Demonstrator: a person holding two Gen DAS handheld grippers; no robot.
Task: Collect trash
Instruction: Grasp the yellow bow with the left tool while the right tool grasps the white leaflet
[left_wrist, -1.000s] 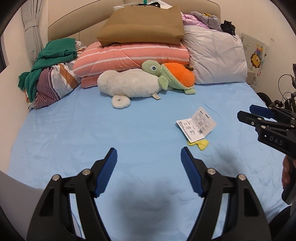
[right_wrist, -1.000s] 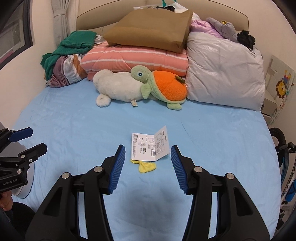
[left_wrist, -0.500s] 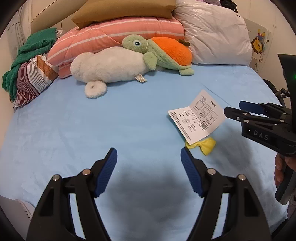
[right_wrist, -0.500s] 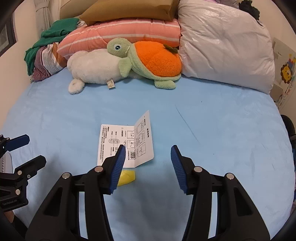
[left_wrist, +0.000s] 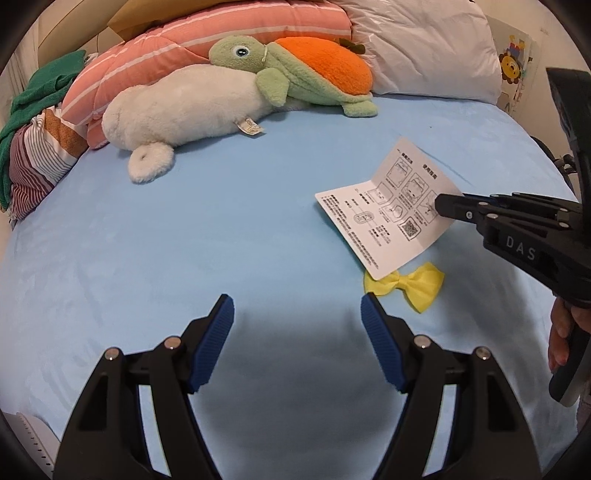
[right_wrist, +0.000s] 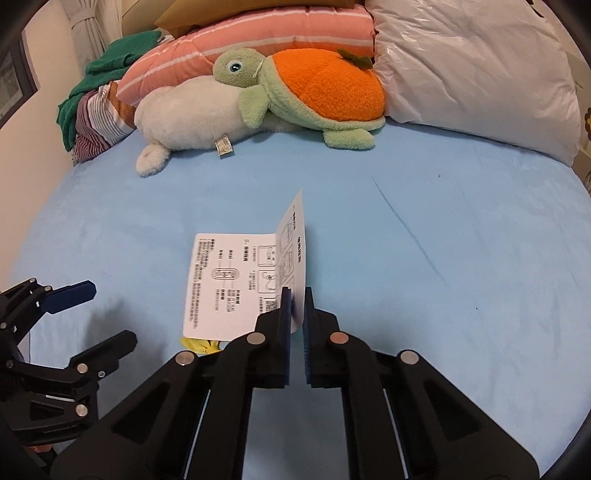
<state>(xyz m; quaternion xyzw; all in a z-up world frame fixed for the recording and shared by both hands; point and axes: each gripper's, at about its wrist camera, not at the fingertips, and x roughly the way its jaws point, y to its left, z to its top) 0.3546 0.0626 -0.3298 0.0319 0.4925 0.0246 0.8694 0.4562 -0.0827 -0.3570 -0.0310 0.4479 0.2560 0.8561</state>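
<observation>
A white folded instruction leaflet (right_wrist: 229, 284) lies on the blue bedsheet (right_wrist: 406, 258) with its right half standing up. My right gripper (right_wrist: 297, 295) is shut on the near edge of that raised half. In the left wrist view the same right gripper (left_wrist: 443, 203) reaches in from the right onto the leaflet (left_wrist: 384, 221). A small yellow bow (left_wrist: 410, 284) lies partly under the leaflet's near corner; only its edge (right_wrist: 197, 344) shows in the right wrist view. My left gripper (left_wrist: 295, 306) hangs open over bare sheet, left of the bow, with nothing between its fingers.
A white plush animal (left_wrist: 177, 107) and a green and orange turtle plush (left_wrist: 306, 70) lie at the bed's head. Behind them are a pink striped quilt (left_wrist: 229, 33) and a white plastic-wrapped pillow (right_wrist: 472, 62). Clothes (left_wrist: 29, 140) are piled far left. A hand (left_wrist: 565, 328) holds the right gripper.
Both grippers dropped closer to the bed. The right gripper's jaws went from wide apart to shut on the leaflet's raised half. The left jaws kept their width.
</observation>
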